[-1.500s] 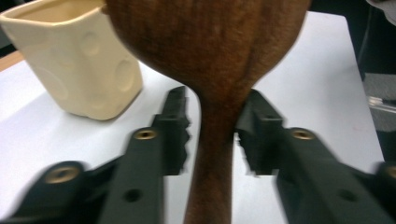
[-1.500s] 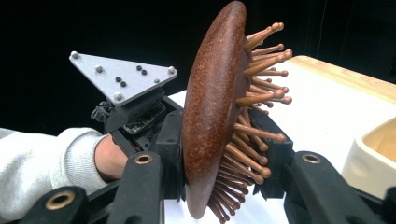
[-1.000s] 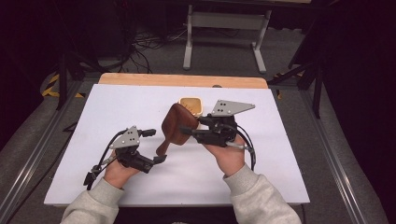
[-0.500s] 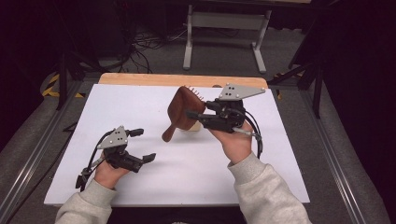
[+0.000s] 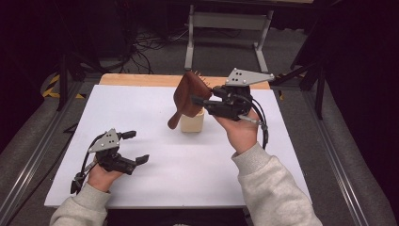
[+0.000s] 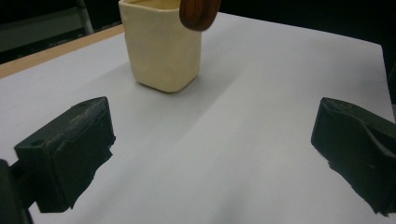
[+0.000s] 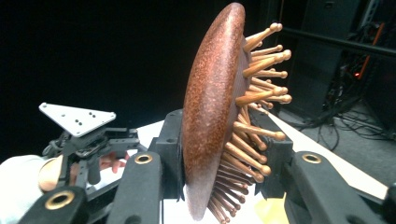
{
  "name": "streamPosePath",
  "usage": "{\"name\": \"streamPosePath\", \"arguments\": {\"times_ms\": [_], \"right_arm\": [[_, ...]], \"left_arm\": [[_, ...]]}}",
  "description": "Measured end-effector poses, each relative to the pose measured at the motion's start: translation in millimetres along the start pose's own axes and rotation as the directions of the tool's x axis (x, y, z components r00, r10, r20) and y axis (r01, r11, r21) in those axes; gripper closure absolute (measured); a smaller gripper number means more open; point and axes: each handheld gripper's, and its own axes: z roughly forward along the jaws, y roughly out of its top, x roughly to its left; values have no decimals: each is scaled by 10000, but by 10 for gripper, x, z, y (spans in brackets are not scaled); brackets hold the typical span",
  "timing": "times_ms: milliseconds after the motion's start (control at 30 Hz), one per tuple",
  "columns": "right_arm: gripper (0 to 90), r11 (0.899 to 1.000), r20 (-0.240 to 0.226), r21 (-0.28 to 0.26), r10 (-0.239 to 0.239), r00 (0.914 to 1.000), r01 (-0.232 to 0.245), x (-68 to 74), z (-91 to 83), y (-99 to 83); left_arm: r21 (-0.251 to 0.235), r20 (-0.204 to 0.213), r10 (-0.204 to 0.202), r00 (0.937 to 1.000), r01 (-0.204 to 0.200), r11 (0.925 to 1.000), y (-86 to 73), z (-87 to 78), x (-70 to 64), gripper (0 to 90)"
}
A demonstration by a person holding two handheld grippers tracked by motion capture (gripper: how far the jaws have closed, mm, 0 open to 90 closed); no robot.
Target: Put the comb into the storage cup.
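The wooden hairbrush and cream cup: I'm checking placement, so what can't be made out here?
- Inside of the cream cup: high view, hidden by the wooden hairbrush in the right gripper.
- Brush handle tip: right gripper view, cut off by the bottom edge.
- Cup rim: left gripper view, cut off by the top edge.

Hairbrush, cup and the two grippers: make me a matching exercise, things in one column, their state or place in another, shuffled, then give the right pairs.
Things:
1. wooden hairbrush
2. cream cup
3. left gripper
4. right gripper

States:
A. open, low over the white table, holding nothing
B. standing upright on the table
C. held in the air, handle pointing down beside the cup
D. shut on the brush head

Pairs: 1-C, 2-B, 3-A, 4-D
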Motion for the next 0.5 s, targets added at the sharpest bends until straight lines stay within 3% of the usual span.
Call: {"name": "streamPosePath", "arguments": {"times_ms": [500], "right_arm": [[610,9996,1219,-253,129,9925,-98,-264,-13,150]], "left_arm": [[-81,-169,-174,9997,173,9998,-14,-55,63,4]]}}
